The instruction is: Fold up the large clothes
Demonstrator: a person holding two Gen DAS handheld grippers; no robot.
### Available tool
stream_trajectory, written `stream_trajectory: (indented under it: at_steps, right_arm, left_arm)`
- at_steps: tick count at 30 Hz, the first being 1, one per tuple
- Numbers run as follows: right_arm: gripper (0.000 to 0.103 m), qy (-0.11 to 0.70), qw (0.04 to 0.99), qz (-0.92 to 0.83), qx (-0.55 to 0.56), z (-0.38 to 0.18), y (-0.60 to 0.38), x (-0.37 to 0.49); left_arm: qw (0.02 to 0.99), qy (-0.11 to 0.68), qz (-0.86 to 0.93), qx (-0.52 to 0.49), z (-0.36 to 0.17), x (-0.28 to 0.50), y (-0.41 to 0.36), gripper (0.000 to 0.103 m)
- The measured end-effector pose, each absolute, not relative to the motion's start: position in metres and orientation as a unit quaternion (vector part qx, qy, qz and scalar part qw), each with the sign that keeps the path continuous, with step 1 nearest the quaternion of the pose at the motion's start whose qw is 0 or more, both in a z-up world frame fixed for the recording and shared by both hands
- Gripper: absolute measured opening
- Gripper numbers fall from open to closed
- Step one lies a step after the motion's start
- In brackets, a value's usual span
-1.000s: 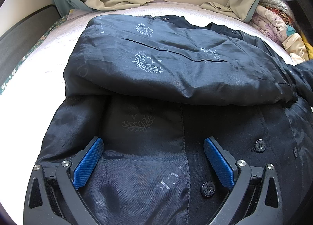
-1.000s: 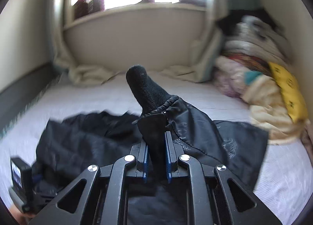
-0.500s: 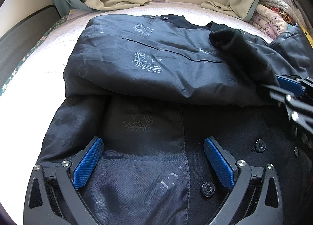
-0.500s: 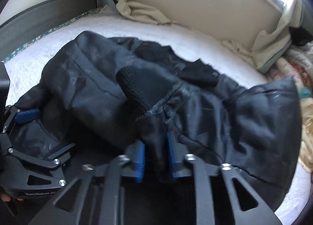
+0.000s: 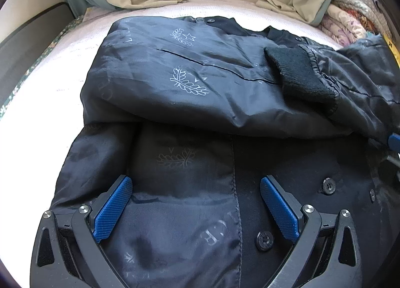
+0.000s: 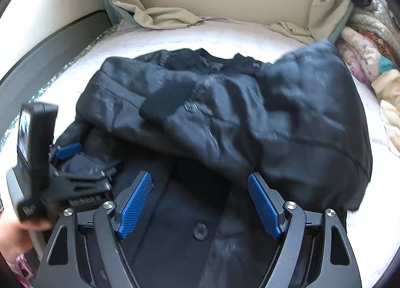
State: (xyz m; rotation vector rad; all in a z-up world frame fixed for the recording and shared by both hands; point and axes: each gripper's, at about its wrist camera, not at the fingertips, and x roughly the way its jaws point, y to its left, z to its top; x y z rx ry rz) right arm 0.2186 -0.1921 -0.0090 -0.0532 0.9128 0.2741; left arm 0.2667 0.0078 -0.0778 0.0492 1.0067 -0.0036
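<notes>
Now we note the right gripper has just been opening, nothing between its jaws; left gripper spread over the jacket, cuff lying across it.

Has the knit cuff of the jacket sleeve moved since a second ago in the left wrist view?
Yes. The knit cuff came in from the right and now lies on the folded jacket, released between the right gripper's just-opened jaws.
</notes>
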Motion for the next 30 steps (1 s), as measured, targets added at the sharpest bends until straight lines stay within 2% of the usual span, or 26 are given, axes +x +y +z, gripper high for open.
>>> stream_trajectory:
  at_steps: [5, 9, 13, 17, 22, 27, 29, 30]
  right_arm:
    - [0.079, 0.449, 0.889, 0.088, -0.034, -0.025, -0.208, 0.209]
    - [0.079, 0.469, 0.882, 0.044, -0.03, -0.047, -0.228, 0.216]
    - [0.093, 0.477, 0.878, 0.042, -0.002, -0.067, -0.241, 0.224]
    - [0.099, 0.468, 0.882, 0.04, -0.023, -0.072, -0.233, 0.223]
    - [0.103, 0.465, 0.884, 0.044, -0.023, -0.074, -0.232, 0.221]
    - [0.103, 0.464, 0.884, 0.044, -0.025, -0.074, -0.232, 0.221]
    - [0.103, 0.464, 0.884, 0.044, -0.025, -0.075, -0.231, 0.221]
    - [0.103, 0.464, 0.884, 0.043, -0.026, -0.075, -0.231, 0.221]
  left_arm:
    - [0.865, 0.5, -0.035, 0.019, -0.062, 0.257, -0.002, 0.103]
    - [0.873, 0.481, -0.083, 0.01, -0.037, 0.243, -0.012, 0.103]
    - [0.884, 0.449, -0.129, -0.023, -0.009, 0.246, -0.01, 0.103]
    - [0.88, 0.445, -0.148, -0.078, 0.0, 0.268, -0.002, 0.099]
    - [0.852, 0.468, -0.183, -0.144, -0.008, 0.304, -0.002, 0.076]
    - [0.829, 0.487, -0.187, -0.203, -0.021, 0.336, -0.009, 0.068]
    - [0.813, 0.5, -0.199, -0.222, -0.028, 0.345, -0.016, 0.058]
    - [0.807, 0.507, -0.198, -0.229, -0.032, 0.348, -0.019, 0.049]
